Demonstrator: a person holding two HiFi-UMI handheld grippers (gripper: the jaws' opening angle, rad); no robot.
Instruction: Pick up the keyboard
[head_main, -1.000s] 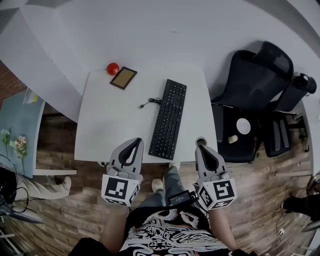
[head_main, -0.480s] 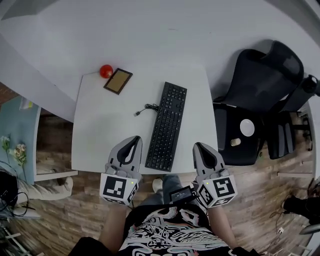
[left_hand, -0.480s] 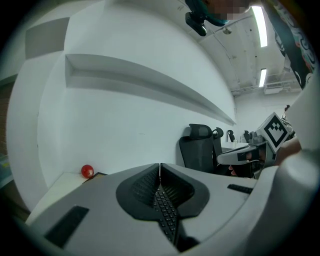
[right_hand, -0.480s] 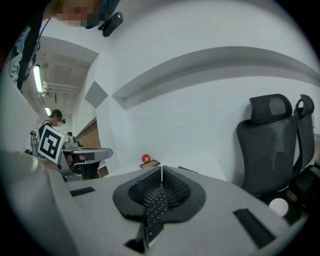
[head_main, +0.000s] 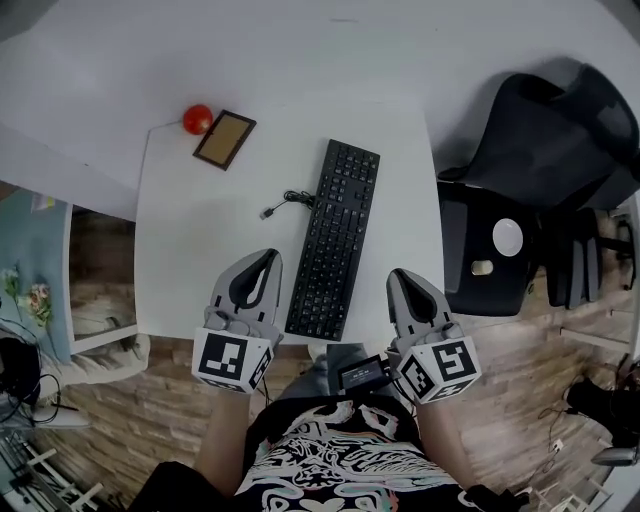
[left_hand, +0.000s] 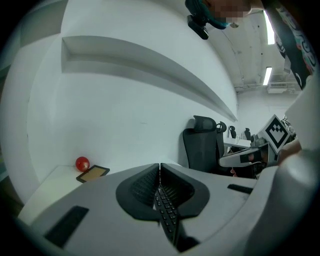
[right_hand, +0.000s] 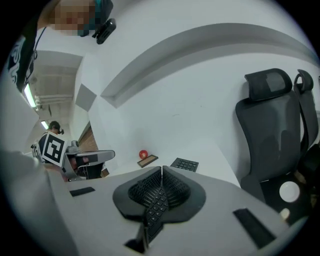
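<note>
**Keyboard flat on the table, both tongs closed and empty**

The keyboard (head_main: 333, 240) lies flat in the middle of the white table (head_main: 190, 250). Its length runs from near to far, and its near end sits close to the table's near edge. Its cable (head_main: 283, 200) leaves the far half toward the left and ends loose on the table.

The left tongs (head_main: 266, 258) hover just left of the keyboard's near end, and the right tongs (head_main: 398, 277) a little to its right. Both are pressed together, pinching nothing.

The keyboard looks like a light, stiff plastic slab, long and thin. It should not sag, but it may tip if lifted by one end only. The smooth rim could slip, and the keys would give under pressure. The safest hold is probably one pair of tongs on each long edge near the middle, biting the rim rather than the keys. The loose cable should merely trail.
</note>
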